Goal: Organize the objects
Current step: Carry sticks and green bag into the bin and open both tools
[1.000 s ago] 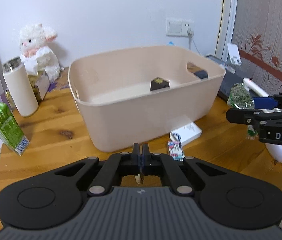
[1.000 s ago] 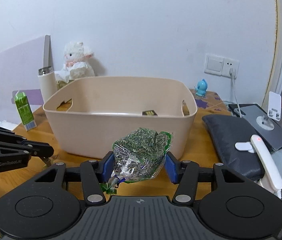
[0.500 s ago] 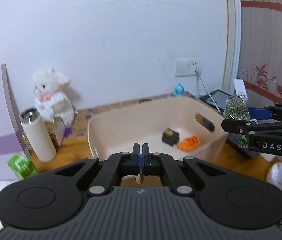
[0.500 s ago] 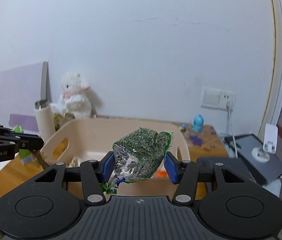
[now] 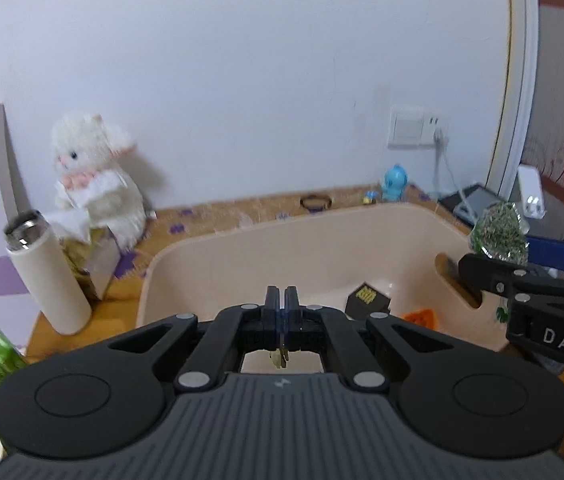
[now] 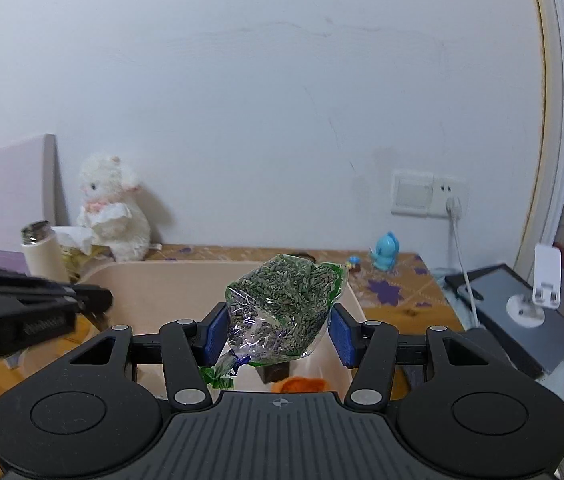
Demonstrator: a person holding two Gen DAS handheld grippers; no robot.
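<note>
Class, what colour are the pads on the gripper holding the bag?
Blue pads, clearest in the right wrist view, clamping the bag.

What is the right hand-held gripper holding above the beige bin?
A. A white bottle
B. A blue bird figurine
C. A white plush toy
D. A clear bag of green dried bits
D: the right hand-held gripper has its blue pads pressed against both sides of a clear bag of green dried bits, over the beige bin.

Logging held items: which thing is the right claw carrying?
Find the beige tub on the wooden table. Above its right end, the right claw grips a clear bag of green dried bits; unlike the dark box and orange piece inside, it hangs in the air.
</note>
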